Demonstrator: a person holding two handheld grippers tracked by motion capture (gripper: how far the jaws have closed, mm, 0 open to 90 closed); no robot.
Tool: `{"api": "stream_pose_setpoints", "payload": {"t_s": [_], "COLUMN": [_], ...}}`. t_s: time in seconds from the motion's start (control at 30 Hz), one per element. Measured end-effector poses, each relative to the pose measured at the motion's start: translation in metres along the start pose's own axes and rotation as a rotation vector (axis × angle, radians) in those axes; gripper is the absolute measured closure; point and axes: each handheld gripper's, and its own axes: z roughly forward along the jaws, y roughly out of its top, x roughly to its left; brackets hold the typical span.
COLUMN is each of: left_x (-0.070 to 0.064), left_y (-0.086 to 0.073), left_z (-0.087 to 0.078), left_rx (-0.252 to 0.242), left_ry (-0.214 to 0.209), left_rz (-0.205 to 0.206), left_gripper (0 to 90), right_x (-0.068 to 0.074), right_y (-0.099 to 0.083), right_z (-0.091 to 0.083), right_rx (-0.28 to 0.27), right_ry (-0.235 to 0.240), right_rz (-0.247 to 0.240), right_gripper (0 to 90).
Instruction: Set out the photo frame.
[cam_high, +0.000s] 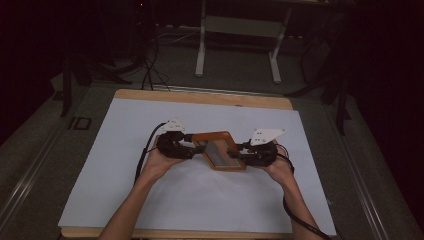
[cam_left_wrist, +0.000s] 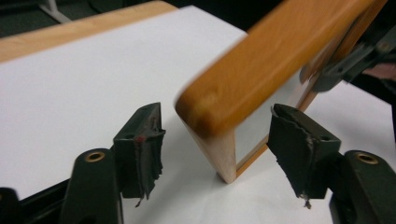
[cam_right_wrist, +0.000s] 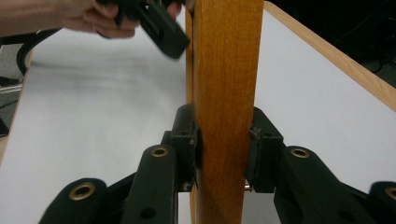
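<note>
One wooden frame (cam_right_wrist: 224, 116) clamped in the right claw (cam_right_wrist: 223, 154), left claw (cam_left_wrist: 219, 154) wide, perhaps clear of its corner.

I take the wooden frame (cam_high: 218, 150) as my landmark: it sits near the middle of the white sheet (cam_high: 125, 200), which lies on the table (cam_high: 200, 96). My left gripper (cam_high: 192, 144) is at the frame's left end, jaws either side of its corner. My right gripper (cam_high: 237, 152) is at its right end, jaws pressed against the rail. Behind the frame, past the table, a stand (cam_high: 240, 30) is on the floor.
</note>
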Motion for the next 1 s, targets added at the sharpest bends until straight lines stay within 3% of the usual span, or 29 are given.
{"api": "stream_pose_setpoints", "payload": {"t_s": [0.37, 0.43, 0.53, 0.6, 0.63, 0.77, 1.0], "left_x": [-0.015, -0.015, -0.015, -0.014, -0.014, -0.014, -0.02], "left_y": [-0.002, -0.002, -0.002, -0.001, -0.001, 0.001, 0.001], "left_z": [0.031, 0.033, 0.033, 0.032, 0.03, 0.03, 0.032], "left_rx": [0.077, 0.075, 0.078, 0.075, 0.069, 0.067, 0.055], "left_ry": [0.016, 0.014, 0.022, 0.033, 0.042, 0.048, 0.06], "left_rz": [0.06, 0.049, 0.048, 0.04, 0.034, 0.031, 0.039], "left_gripper": [47.6, 51.2, 53.8, 60.7, 60.7, 65.2, 65.4], "right_x": [0.002, 0.005, 0.005, 0.004, 0.004, -0.001, -0.003], "right_y": [-0.003, -0.003, -0.005, -0.009, -0.009, -0.018, -0.023], "right_z": [-0.005, -0.006, -0.007, -0.008, -0.008, -0.01, -0.011], "right_rx": [0.061, 0.112, 0.122, 0.115, 0.115, 0.072, 0.063], "right_ry": [-0.09, -0.153, -0.172, -0.187, -0.187, -0.182, -0.183], "right_rz": [0.006, 0.011, 0.029, 0.078, 0.078, 0.153, 0.186], "right_gripper": [67.2, 64.6, 63.9, 63.4, 63.4, 63.2, 61.5]}}
